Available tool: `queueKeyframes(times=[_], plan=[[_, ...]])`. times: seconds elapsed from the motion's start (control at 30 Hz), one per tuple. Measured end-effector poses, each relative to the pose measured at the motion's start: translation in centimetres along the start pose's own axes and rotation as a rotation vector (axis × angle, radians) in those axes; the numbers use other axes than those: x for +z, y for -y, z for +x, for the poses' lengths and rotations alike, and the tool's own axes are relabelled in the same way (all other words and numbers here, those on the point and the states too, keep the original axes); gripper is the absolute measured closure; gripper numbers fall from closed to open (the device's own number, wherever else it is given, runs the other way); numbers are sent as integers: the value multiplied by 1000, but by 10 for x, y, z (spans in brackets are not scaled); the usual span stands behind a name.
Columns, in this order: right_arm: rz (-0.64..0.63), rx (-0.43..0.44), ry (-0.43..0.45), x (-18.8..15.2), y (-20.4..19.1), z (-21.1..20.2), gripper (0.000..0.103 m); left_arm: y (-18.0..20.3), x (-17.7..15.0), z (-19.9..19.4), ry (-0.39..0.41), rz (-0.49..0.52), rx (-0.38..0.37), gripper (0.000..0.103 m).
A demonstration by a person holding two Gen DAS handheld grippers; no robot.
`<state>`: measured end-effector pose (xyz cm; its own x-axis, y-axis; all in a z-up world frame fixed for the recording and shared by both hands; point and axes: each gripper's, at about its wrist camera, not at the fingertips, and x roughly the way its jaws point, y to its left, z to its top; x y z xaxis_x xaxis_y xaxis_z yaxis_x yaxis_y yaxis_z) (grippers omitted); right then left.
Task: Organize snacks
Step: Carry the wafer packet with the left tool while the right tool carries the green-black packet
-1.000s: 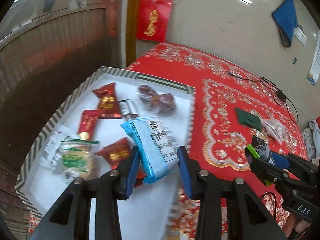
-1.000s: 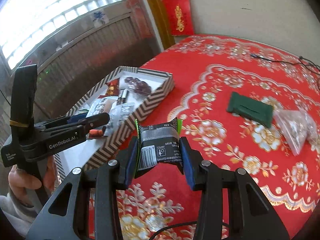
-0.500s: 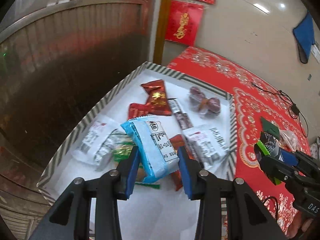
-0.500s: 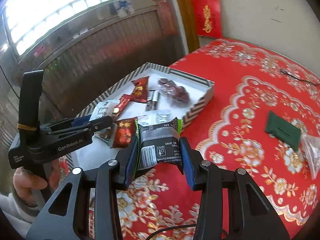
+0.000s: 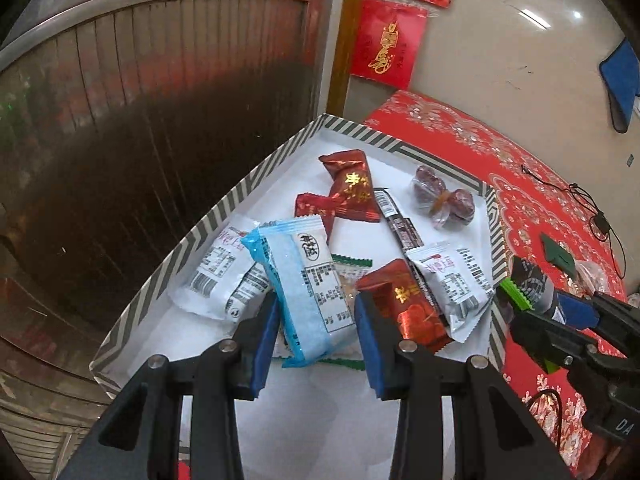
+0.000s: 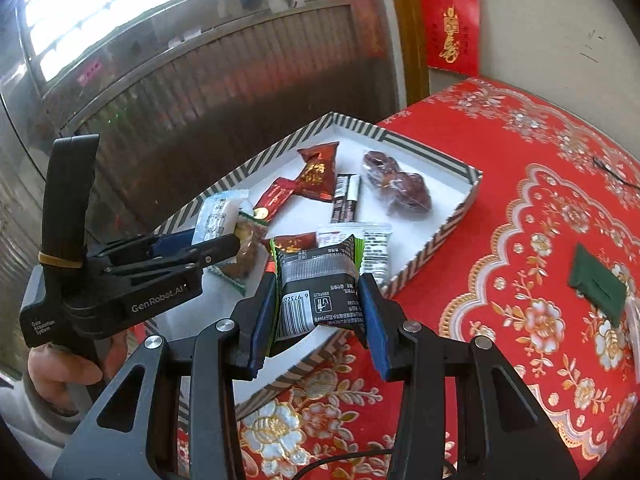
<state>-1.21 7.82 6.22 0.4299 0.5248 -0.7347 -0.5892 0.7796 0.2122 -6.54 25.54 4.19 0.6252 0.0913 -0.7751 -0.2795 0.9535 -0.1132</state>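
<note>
A striped-rimmed box (image 6: 432, 236) is seen at the corner of the red tablecloth (image 6: 520, 208). "GenRobot.AI" is printed on the left gripper (image 5: 316, 320), which is clamped on a light-blue packet (image 5: 304, 280) above the box's near end. A black barcoded packet (image 6: 320, 292) is gripped by the right gripper (image 6: 316, 316) over the box's near rim.

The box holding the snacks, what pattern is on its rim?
Black and white diagonal stripes on the box rim, white inside; clearest in the right wrist view.
</note>
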Motion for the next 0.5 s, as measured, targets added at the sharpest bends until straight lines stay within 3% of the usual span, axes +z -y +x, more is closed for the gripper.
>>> queueKeyframes(times=[0.5], plan=[[-98, -8, -90, -5, -33, 33, 63, -12, -6, 6, -2, -8, 14, 62]])
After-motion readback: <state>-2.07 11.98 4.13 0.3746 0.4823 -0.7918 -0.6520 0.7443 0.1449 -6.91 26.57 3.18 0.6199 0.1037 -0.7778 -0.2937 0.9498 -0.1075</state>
